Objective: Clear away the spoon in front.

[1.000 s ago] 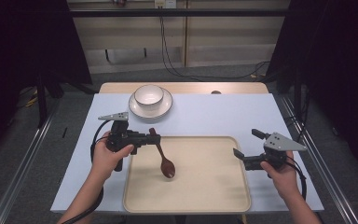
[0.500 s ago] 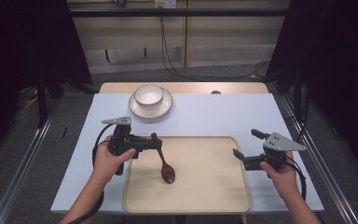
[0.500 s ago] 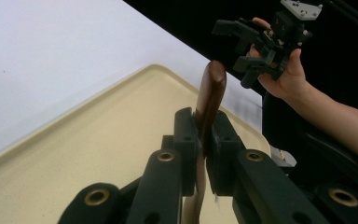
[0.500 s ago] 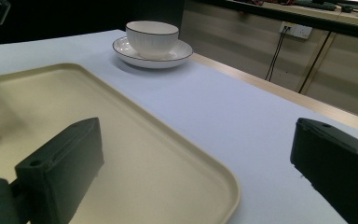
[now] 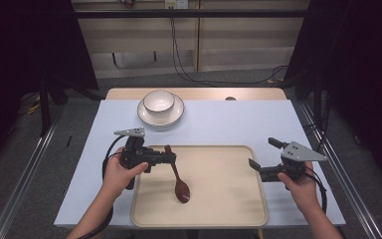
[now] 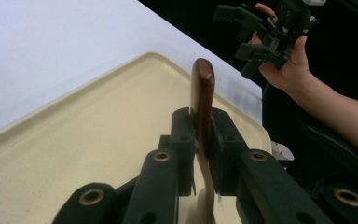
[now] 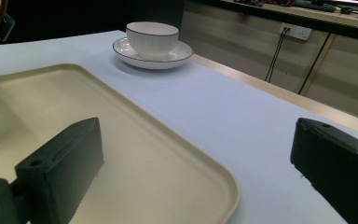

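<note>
Left claw (image 5: 171, 158) clamped shut, right claw (image 5: 262, 159) gaping wide

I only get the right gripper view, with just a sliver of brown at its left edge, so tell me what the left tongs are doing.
Observer: The left tongs are shut on the handle of a brown wooden spoon, gripping it just below its top end.
Operator: Report where the spoon's bowl end is.
Observer: In the high view it hangs low over the beige plastic tray, left of the tray's middle. I cannot tell whether it touches.
Operator: Place my own tongs from above.
Observer: The right tongs are open and empty at the tray's right edge, pointing in toward the spoon.
</note>
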`<state>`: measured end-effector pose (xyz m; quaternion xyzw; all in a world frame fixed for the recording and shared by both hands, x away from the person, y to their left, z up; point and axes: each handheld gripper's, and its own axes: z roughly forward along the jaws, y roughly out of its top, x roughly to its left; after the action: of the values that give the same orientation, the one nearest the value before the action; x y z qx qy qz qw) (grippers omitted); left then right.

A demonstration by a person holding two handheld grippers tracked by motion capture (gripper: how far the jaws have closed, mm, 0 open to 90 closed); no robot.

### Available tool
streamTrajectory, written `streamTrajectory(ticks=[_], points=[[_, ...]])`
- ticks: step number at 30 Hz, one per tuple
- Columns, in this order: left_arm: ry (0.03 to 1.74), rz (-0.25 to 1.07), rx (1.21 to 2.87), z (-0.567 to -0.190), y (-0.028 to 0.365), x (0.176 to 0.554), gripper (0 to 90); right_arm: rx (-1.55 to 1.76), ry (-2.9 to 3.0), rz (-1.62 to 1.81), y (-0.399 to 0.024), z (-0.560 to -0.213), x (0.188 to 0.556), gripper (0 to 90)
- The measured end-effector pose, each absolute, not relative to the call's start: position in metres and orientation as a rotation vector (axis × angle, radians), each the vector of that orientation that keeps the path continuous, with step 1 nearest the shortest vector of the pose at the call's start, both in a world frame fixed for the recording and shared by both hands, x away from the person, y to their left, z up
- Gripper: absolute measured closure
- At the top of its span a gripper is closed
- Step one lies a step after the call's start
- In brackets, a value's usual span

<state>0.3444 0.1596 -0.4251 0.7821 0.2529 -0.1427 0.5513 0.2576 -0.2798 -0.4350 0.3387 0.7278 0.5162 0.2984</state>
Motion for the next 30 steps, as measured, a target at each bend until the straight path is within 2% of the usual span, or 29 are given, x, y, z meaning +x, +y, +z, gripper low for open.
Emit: streamTrajectory(ticks=[14, 30], points=[[0.615, -0.289, 1.906, -0.434, 0.155, 0.345, 74.8, 0.898, 1.935, 1.368, -0.28, -0.435, 0.258, 2.2], [0.644, -0.233, 1.941, -0.444, 0.153, 0.349, 63.6, 0.898, 1.948, 1.373, -0.279, -0.436, 0.258, 2.2]])
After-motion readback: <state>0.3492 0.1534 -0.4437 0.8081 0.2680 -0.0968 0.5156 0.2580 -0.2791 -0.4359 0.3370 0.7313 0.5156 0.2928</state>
